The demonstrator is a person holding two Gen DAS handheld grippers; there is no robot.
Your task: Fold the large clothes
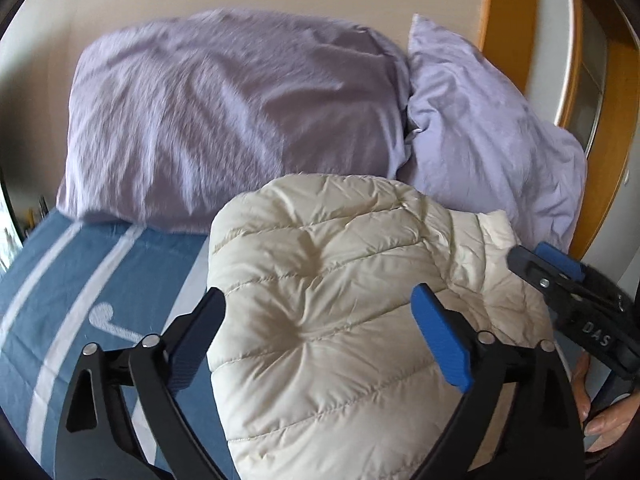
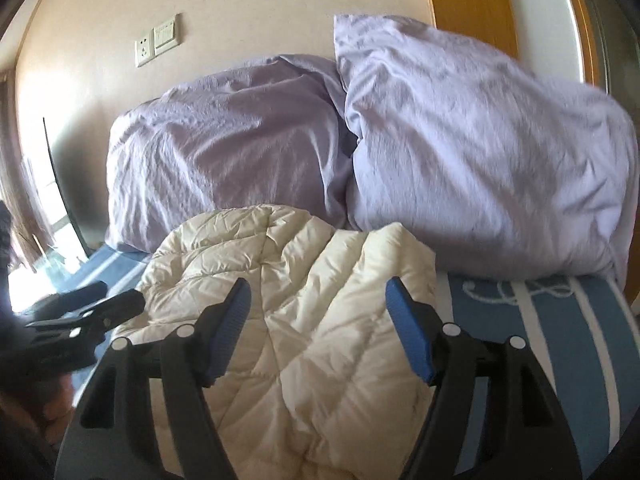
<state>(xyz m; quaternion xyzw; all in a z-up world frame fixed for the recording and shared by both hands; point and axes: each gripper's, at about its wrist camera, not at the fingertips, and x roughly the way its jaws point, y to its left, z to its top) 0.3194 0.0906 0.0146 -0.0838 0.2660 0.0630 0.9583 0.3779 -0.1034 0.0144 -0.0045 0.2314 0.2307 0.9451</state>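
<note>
The cream quilted puffer jacket (image 1: 344, 304) lies on a blue bedspread with white stripes (image 1: 80, 288). Two plain lilac cotton pillows (image 2: 480, 152) sit behind it. The gripper pads (image 2: 408, 344) are blue.

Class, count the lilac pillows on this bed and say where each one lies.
2. The left pillow leans against the wall behind the cream jacket; the right pillow sits beside it, touching it, nearer the wooden frame. Others could lie outside the view.

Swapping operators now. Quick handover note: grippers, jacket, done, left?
Left gripper: open, holding nothing, fingers either side of the cream puffer jacket.
Right gripper: open, holding nothing, over the same jacket.
Jacket lies bunched on the blue striped bedspread, against the two lilac pillows.
Done: looks partly folded; exact fold count unclear.
Left: probably regrasp, finish folding, flatten.
</note>
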